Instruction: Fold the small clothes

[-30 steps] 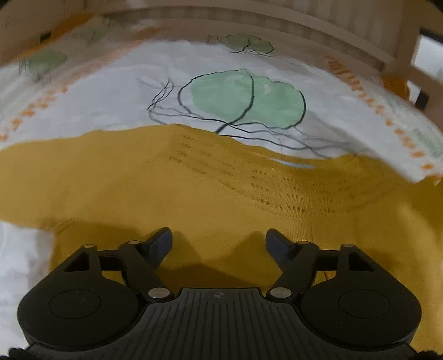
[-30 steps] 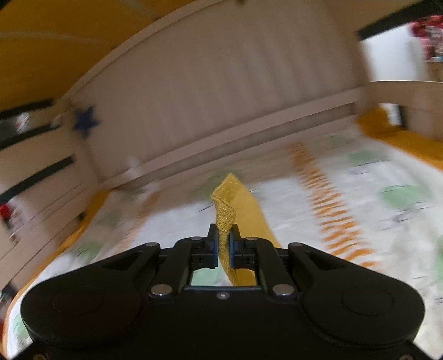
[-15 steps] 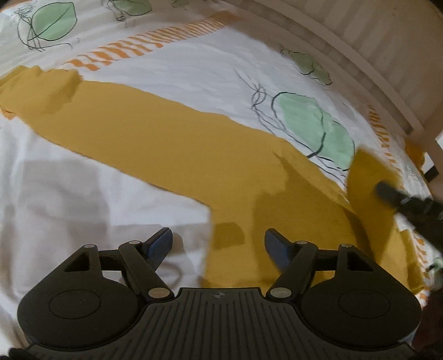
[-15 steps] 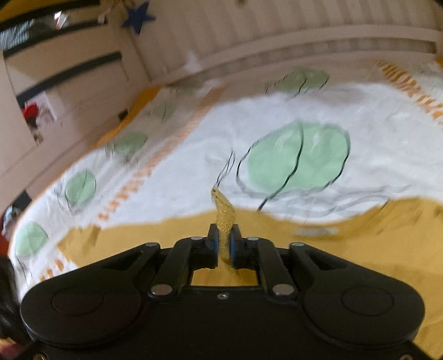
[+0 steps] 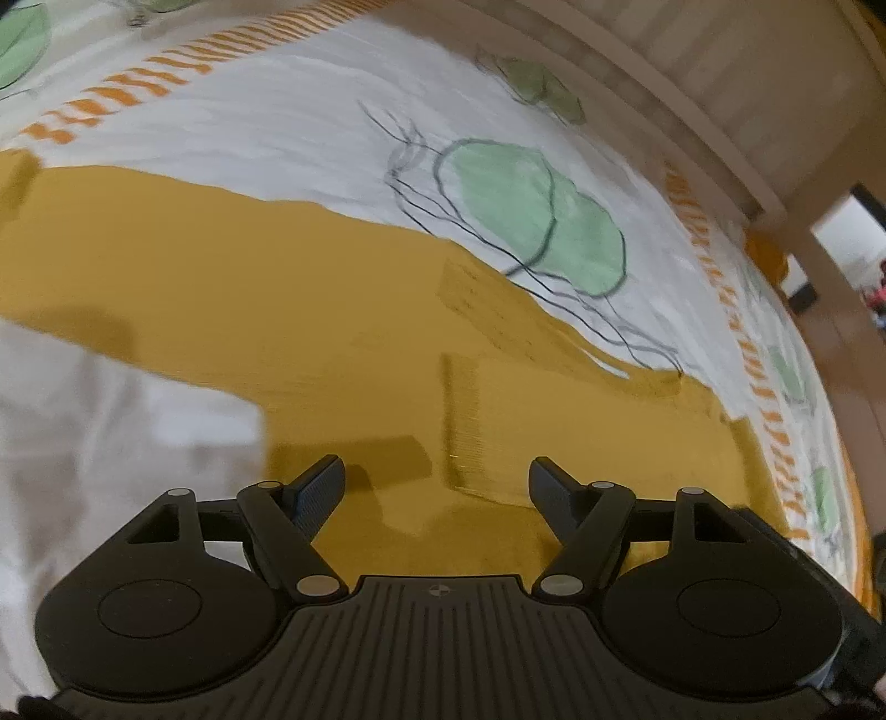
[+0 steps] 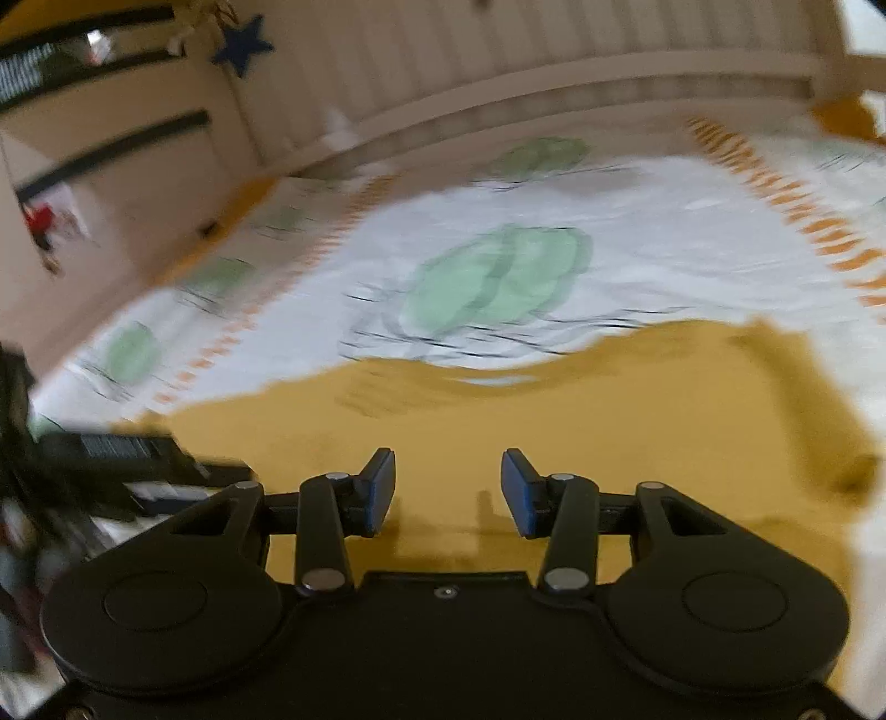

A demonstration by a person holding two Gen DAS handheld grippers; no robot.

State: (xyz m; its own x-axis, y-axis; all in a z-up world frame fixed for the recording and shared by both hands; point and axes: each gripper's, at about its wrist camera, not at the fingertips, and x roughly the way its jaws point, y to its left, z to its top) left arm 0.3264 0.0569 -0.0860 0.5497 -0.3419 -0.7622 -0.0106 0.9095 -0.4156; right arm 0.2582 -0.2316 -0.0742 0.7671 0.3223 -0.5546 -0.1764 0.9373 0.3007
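Note:
A mustard-yellow knit sweater [image 5: 310, 310] lies flat on the bed sheet, one sleeve stretched to the left and the other sleeve folded across the body, its ribbed cuff [image 5: 482, 432] just ahead of my left gripper. The sweater also fills the lower half of the right wrist view [image 6: 554, 421]. My left gripper [image 5: 437, 487] is open and empty, low over the sweater body. My right gripper [image 6: 448, 487] is open and empty, just above the sweater. The left gripper shows blurred at the left edge of the right wrist view [image 6: 133, 459].
The bed sheet [image 5: 310, 111] is white with green leaf prints and orange dashed stripes. A slatted wooden bed rail [image 6: 554, 72] runs along the far side. A dark blue star [image 6: 243, 41] hangs on the wall by it.
My right gripper has opened and let go of the sleeve cuff, which now lies folded across the sweater body. My left gripper stays open and has swung slightly right.

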